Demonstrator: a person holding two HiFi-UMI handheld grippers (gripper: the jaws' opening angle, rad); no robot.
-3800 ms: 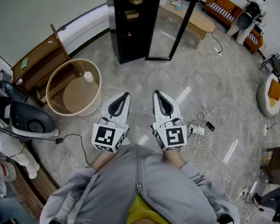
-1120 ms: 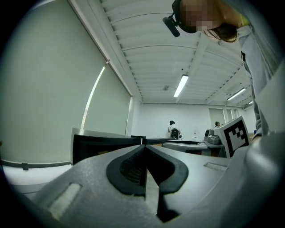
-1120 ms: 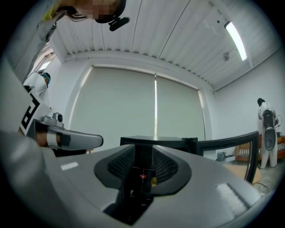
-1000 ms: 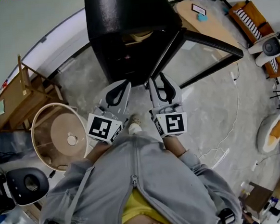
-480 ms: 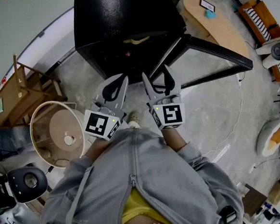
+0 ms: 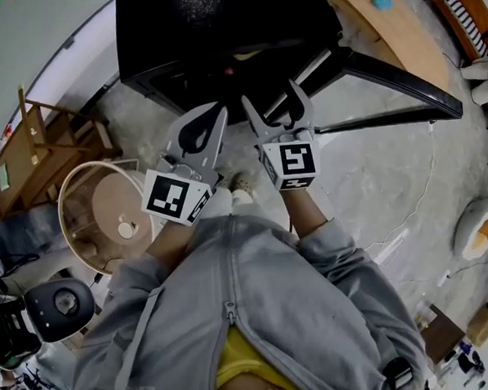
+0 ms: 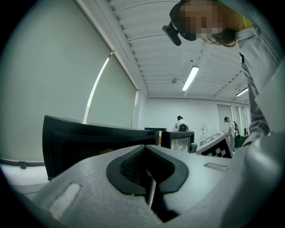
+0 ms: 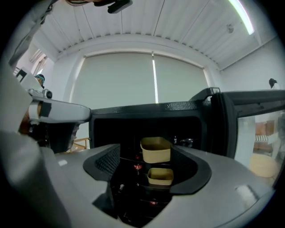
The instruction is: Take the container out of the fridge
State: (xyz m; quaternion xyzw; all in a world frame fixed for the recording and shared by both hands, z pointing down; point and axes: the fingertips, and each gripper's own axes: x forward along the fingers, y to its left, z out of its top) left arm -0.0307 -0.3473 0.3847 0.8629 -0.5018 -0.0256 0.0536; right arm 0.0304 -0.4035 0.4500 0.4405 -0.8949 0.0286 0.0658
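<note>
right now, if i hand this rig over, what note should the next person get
Grippers: left gripper has its jaws shut and empty. The right gripper has just been opening its jaws, with nothing between them, and it points into the fridge.
Things: the fridge door is open. On shelves inside, the upper container sits above the lower container.
Done: door open, grippers at the fridge front.
Left: reach in, grip a container, bring it out.
</note>
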